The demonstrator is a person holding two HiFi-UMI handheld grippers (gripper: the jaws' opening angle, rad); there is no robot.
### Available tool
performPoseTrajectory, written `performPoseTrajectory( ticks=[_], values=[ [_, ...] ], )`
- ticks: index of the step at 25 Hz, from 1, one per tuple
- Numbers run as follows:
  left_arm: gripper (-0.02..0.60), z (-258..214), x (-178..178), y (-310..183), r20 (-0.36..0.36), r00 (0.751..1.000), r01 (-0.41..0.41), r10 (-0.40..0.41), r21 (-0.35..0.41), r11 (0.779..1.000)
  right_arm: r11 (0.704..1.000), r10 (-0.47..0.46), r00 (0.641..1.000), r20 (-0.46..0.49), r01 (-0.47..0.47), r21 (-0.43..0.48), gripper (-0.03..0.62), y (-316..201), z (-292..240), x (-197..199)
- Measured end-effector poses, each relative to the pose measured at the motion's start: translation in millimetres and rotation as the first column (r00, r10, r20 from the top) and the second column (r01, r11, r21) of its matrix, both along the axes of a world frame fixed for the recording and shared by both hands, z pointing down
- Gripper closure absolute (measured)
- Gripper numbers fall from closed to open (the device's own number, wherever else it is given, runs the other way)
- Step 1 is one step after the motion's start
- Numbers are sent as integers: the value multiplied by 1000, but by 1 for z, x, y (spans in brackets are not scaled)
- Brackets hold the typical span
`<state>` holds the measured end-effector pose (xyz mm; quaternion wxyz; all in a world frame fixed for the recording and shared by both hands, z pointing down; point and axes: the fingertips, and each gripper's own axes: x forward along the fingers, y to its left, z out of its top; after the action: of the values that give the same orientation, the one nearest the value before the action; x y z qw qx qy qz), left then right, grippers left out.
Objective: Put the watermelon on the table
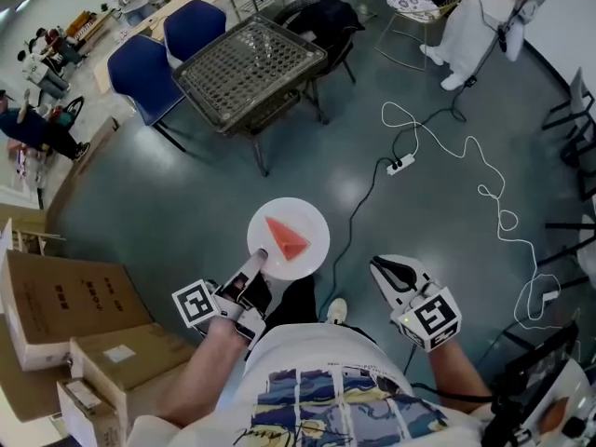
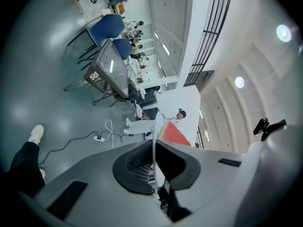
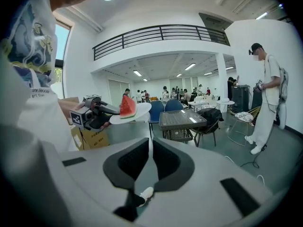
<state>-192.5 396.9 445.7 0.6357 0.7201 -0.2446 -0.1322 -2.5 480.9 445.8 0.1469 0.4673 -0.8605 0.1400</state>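
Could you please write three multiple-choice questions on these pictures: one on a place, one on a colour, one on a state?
1. Where does the watermelon slice lie? A in a bowl; B on the plate; C in a basket.
2. What colour is the plate? A black; B white; C green.
3. How do the jaws of the right gripper stand? A together, on nothing; B clamped on the plate; C wide apart.
Answers: 1 B, the slice rests on the plate that the left gripper holds; 2 B, its bare rim is white; 3 A, the right gripper view shows them closed, nothing between.
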Motion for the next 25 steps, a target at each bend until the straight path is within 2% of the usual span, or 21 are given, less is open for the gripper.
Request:
performPoseTrajectory(
  ticks=[4,8,14,19,25],
  values=[
    [566,9,-4,-47,-18,1000,-7,7,-9,1000,1000,0,1000,-4,0,-8,582,-52,4,-5],
    [566,10,-1,-119,-31,999,-10,11,10,1000,1000,15,1000,-13,-15,-14,580,-120,-6,-3],
    [566,-1,-3,-222,-33,999,-11,12,46,999,1000,-16,998,-59,16,11,525,-223,-24,-23],
    [566,-8,-6,-291,-56,998,1,3,58,998,998,-35,996,-80,38,42,516,-290,-32,-43],
    [565,9,10,-359,-49,998,48,-46,26,999,999,-42,996,-79,43,15,517,-366,-21,-1]
  ],
)
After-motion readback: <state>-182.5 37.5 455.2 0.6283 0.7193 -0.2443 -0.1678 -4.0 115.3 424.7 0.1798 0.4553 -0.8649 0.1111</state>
